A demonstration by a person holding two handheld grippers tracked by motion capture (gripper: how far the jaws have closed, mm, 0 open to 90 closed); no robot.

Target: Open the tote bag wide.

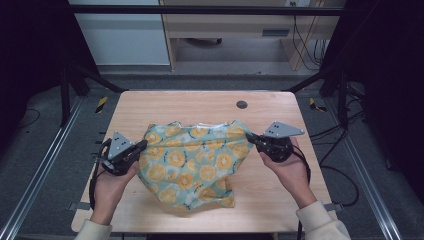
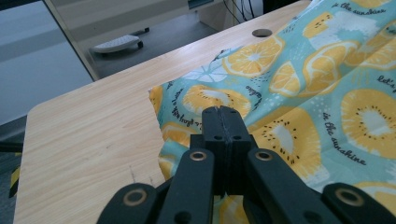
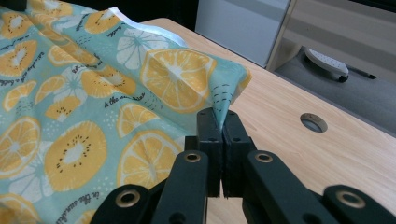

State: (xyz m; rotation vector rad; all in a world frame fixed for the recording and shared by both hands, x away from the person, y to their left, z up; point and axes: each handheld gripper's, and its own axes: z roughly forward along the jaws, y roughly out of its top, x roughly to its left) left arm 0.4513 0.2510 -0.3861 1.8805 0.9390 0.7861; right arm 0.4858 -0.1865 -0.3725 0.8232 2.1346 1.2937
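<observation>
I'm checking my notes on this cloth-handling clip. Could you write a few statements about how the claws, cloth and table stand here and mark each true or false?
1. Both claws, left claw and right claw, are shut on the cloth. True.
2. The cloth is plain white. False: it is teal with yellow citrus slices.
3. The cloth lies perfectly flat. False: it is rumpled and lifted at the held edges.
4. The table has a round hole beyond the cloth. True.

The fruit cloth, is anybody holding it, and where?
Yes. The left hand-held gripper pinches the fruit-print cloth at its left edge, the right hand-held gripper at its right corner.
</observation>
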